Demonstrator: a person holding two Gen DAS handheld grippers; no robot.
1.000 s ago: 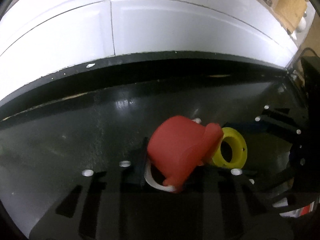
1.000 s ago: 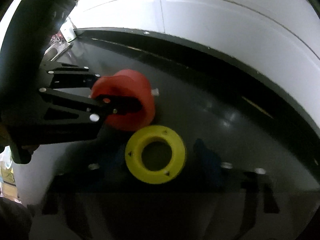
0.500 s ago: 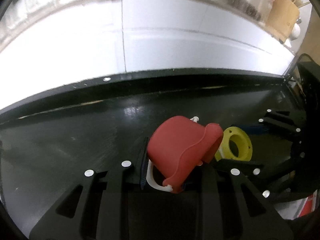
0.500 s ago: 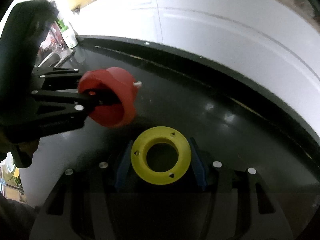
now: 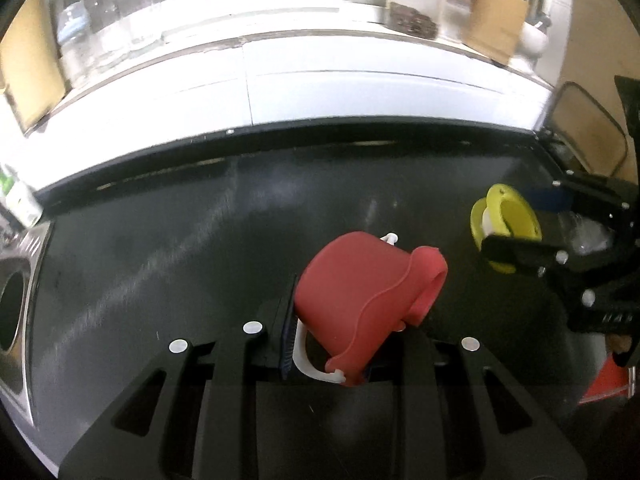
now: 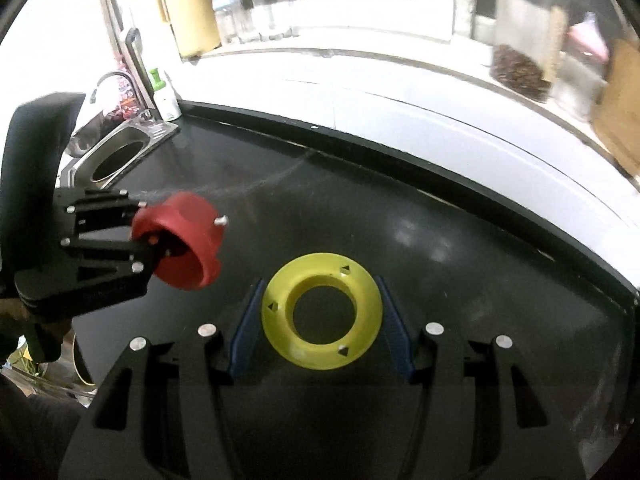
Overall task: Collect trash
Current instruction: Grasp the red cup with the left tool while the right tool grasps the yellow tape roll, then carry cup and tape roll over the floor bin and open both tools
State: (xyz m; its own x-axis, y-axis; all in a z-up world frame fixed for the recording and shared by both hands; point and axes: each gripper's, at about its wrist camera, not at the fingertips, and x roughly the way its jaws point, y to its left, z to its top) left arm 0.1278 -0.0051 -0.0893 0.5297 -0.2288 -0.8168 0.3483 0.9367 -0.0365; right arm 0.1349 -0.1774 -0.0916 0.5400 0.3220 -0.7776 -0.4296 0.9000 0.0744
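My left gripper (image 5: 332, 336) is shut on a red plastic cup-shaped piece (image 5: 360, 296) with a thin white handle, held above the black countertop (image 5: 180, 248). It also shows in the right wrist view (image 6: 180, 252), held by the left gripper (image 6: 136, 248). My right gripper (image 6: 320, 328) is shut on a yellow plastic ring (image 6: 320, 316), its blue pads against both sides. The ring also shows in the left wrist view (image 5: 500, 224), to the right of the red piece, with the right gripper (image 5: 520, 232) around it.
A steel sink (image 6: 116, 156) with a tap (image 6: 116, 80) lies at the counter's left end. A white tiled wall (image 5: 320, 88) backs the counter. Jars (image 6: 524, 40), bottles and a wooden block (image 5: 496, 28) stand on the ledge above.
Both grippers have lifted and drawn back from the counter, carrying the red piece and the yellow ring. The two objects have moved apart.
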